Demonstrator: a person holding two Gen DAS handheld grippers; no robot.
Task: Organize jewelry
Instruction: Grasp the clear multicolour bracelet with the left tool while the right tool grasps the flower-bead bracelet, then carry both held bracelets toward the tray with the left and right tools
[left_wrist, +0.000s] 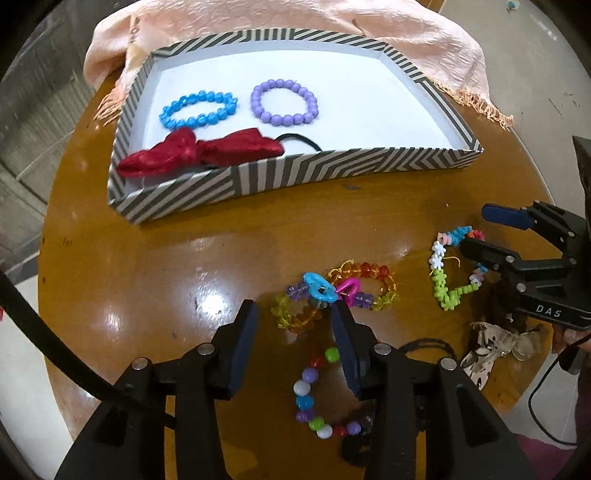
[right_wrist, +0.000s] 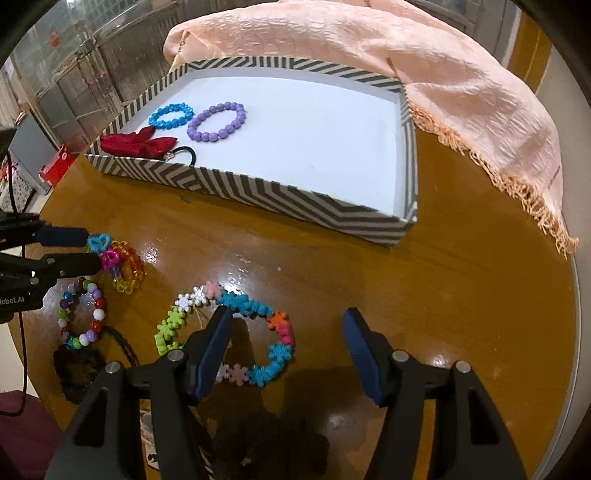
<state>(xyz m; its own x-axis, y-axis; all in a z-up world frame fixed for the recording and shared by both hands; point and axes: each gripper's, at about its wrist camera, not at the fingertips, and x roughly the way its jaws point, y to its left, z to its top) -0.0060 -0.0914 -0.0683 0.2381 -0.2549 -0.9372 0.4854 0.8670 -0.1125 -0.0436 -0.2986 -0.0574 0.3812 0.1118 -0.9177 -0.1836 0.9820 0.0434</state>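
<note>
A striped box (left_wrist: 332, 166) (right_wrist: 295, 199) holds a blue bead bracelet (left_wrist: 197, 109) (right_wrist: 171, 115), a purple bead bracelet (left_wrist: 283, 100) (right_wrist: 217, 122) and a red bow hair tie (left_wrist: 199, 149) (right_wrist: 138, 145). On the round wooden table lie a translucent rainbow bracelet with heart charms (left_wrist: 332, 291) (right_wrist: 118, 266), a multicolour round-bead bracelet (left_wrist: 317, 398) (right_wrist: 81, 314) and a snowflake-bead bracelet (left_wrist: 454, 273) (right_wrist: 255, 332). My left gripper (left_wrist: 295, 314) (right_wrist: 94, 247) is open around the rainbow bracelet. My right gripper (right_wrist: 288, 317) (left_wrist: 472, 229) is open over the snowflake bracelet.
A peach fringed scarf (left_wrist: 369, 40) (right_wrist: 443, 92) lies draped behind and beside the box. A patterned fabric bow (left_wrist: 495, 350) and a black hair tie (right_wrist: 79, 369) lie near the table's front edge. Cables (left_wrist: 546, 406) hang at the right.
</note>
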